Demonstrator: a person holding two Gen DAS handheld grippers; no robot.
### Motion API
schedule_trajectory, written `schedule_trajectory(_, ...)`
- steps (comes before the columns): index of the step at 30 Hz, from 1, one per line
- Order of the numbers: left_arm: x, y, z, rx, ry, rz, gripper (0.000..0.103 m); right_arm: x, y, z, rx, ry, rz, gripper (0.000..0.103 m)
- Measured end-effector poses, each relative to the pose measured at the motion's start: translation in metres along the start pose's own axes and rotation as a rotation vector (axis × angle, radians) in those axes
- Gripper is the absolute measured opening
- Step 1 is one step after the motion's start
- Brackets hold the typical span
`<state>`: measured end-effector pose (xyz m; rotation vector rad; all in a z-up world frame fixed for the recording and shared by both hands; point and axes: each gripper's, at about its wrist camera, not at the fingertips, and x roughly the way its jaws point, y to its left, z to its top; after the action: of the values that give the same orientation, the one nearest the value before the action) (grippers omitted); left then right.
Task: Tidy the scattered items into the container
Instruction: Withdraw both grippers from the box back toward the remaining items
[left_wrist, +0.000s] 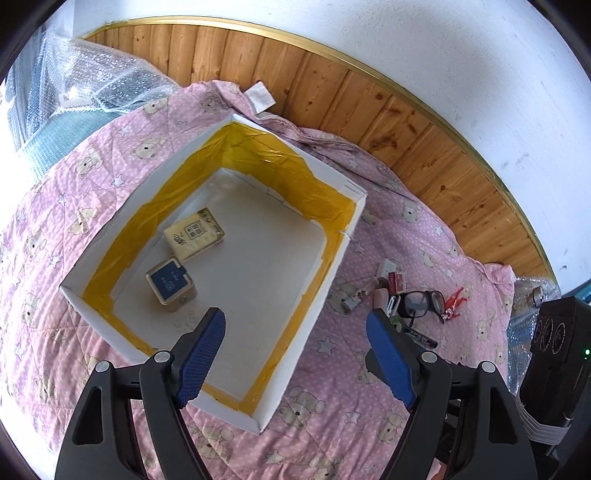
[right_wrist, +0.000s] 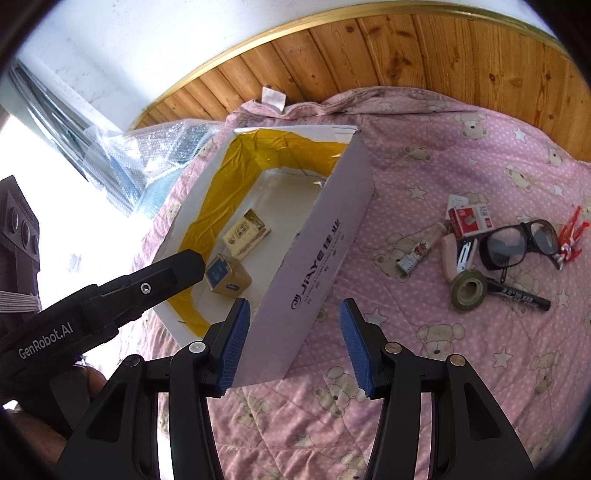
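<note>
A white cardboard box (left_wrist: 334, 266) (right_wrist: 317, 258) with yellow tape lining its walls stands on the pink quilt. Inside lie a pale yellow packet (left_wrist: 194, 234) (right_wrist: 246, 233) and a small tin with a blue lid (left_wrist: 170, 285) (right_wrist: 226, 275). My left gripper (left_wrist: 295, 328) hangs open over the box's near right wall, empty. My right gripper (right_wrist: 293, 317) is open and empty beside the box's right outer wall. Right of the box lie black glasses (left_wrist: 421, 302) (right_wrist: 517, 242), a tape roll (right_wrist: 468, 288), a black marker (right_wrist: 517, 293), a red-and-white small box (right_wrist: 470, 218) and a red clip (right_wrist: 570, 236).
The pink bear-print quilt (right_wrist: 424, 350) covers the bed. A wooden headboard (left_wrist: 332, 92) and white wall stand behind it. Bubble wrap (left_wrist: 92, 88) lies at the far left. The left gripper's body (right_wrist: 110, 295) reaches in from the left of the right wrist view.
</note>
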<state>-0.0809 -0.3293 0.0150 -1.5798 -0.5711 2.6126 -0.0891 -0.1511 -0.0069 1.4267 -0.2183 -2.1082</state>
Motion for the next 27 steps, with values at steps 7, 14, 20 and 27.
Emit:
schedule_trajectory(7,0.007,-0.024,-0.004,0.050,0.027,-0.017,0.080,-0.006,-0.021,-0.005,0.047,-0.010,-0.011,0.054)
schedule_trajectory(14,0.015,-0.045,-0.008,0.093,0.053,-0.030,0.080,-0.012,-0.038,-0.012,0.080,-0.017,-0.025,0.054)
schedule_trajectory(20,0.024,-0.065,-0.010,0.130,0.076,-0.043,0.080,-0.018,-0.058,-0.014,0.119,-0.029,-0.053,0.054)
schedule_trajectory(27,0.040,-0.088,-0.015,0.172,0.109,-0.054,0.080,-0.021,-0.088,-0.019,0.180,-0.029,-0.084,0.054)
